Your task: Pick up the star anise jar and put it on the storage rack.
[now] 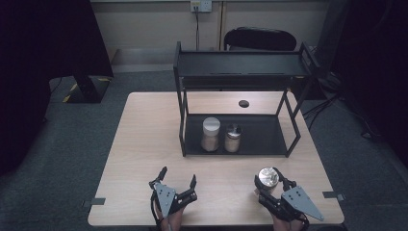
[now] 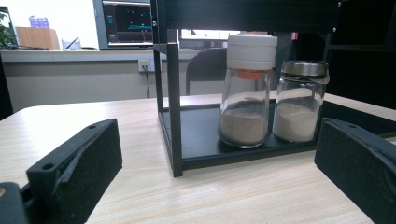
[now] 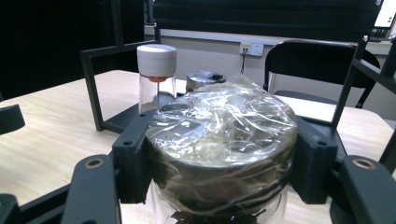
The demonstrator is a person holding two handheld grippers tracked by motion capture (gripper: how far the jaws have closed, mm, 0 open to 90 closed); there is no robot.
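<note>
A person's right gripper [image 1: 271, 185] clamps a foil-lidded glass jar [image 1: 267, 178], its lid wrapped in clear film, near the desk's [image 1: 144, 144] front edge toward the right corner, jaws pressed to either side of the lid. The left gripper [image 1: 178, 180] rests by the front edge toward the left with jaws spread wide and nothing between them. The step in hand appears to be carrying the jar to the black two-tier rack [image 1: 240, 72] at the desk's rear. Its lower shelf [image 1: 260, 139] already holds a white-capped spice jar [image 1: 211, 134] and, just beside it, a metal-lidded jar [image 1: 233, 138]; the bare stretch to their right looks the likeliest spot. The next move calls for clearing the rack's front uprights and staying below the upper shelf. A chair [image 1: 260, 38] stands behind the desk.
</note>
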